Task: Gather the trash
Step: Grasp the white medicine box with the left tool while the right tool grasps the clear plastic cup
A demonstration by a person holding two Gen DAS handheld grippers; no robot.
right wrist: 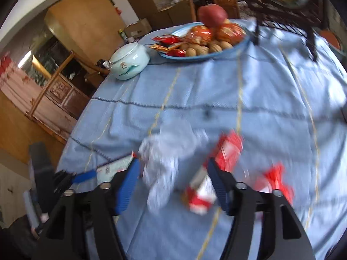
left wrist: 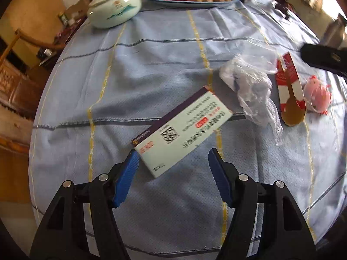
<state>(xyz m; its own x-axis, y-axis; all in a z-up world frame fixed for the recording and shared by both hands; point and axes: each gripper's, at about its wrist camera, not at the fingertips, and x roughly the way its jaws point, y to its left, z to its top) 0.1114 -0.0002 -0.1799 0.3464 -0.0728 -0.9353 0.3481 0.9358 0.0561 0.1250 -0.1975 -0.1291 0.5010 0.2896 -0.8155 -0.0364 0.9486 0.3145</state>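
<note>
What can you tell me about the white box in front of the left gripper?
The box is a flat, oblong carton, apparently cardboard, white on its broad face with a dark purple long edge. That face carries rows of small print, a square code and red marks, too small to read. It looks closed and undented. It lies flat on the blue tablecloth, set diagonally, its near corner between the open fingers of the left gripper, close beside one blue pad; contact is unclear. A crumpled clear plastic bag sits just past its far end.

Pale blue tablecloth (left wrist: 151, 65) with yellow and grey stripes; white carton (left wrist: 182, 130), purple-edged; red-and-white wrapper (left wrist: 289, 82); celadon lidded jar (left wrist: 113, 8).
</note>
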